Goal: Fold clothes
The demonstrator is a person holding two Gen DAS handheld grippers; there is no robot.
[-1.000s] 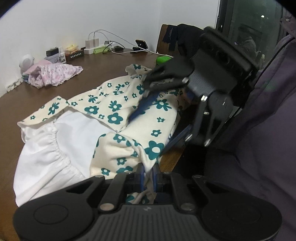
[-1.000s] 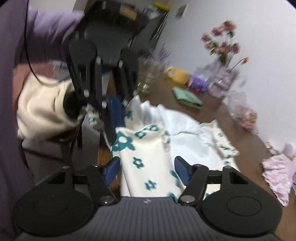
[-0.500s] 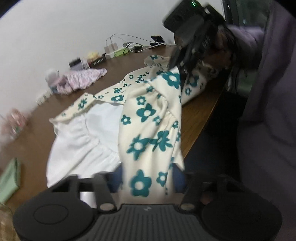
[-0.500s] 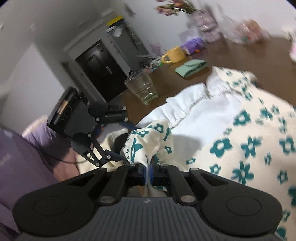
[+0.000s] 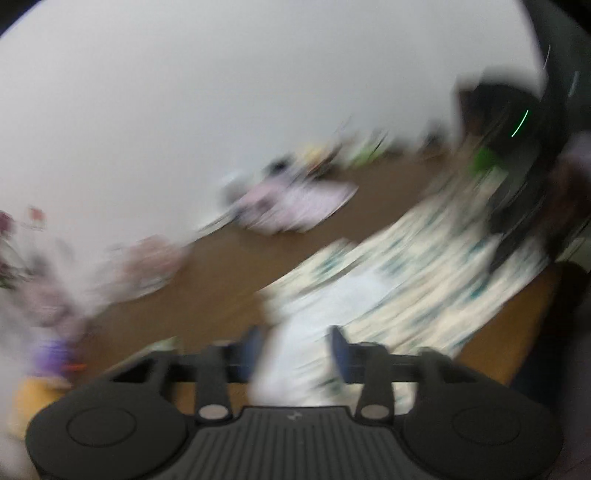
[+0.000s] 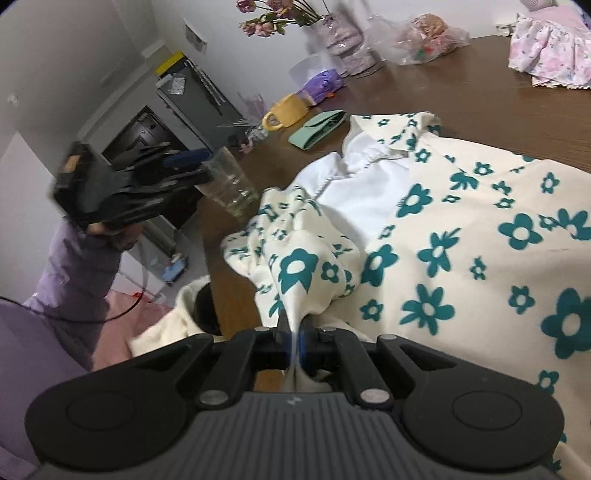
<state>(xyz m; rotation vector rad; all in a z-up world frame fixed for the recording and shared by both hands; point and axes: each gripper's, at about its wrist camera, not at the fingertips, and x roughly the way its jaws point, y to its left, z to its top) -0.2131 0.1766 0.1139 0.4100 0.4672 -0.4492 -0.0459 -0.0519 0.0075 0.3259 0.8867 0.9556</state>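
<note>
The right gripper (image 6: 293, 341) pinches a fold of the flowered garment (image 6: 461, 236); the left gripper (image 5: 295, 347) is opening, fingers spread, clear of cloth. With one hold, the sleeve may sag and drag toward the drinking glass (image 6: 229, 184).

Two garments (image 6: 461, 236), one glass (image 6: 229, 184), one mug (image 6: 286, 112)

Home, looks like a dining room. Brown wooden table (image 6: 461, 92) carries a vase of dried flowers (image 6: 332, 29), yellow mug (image 6: 286, 114) and drinking glass (image 6: 229, 181) along its far edge, laundry on top. Grey cabinet (image 6: 195, 99) against the white wall behind the table.
</note>
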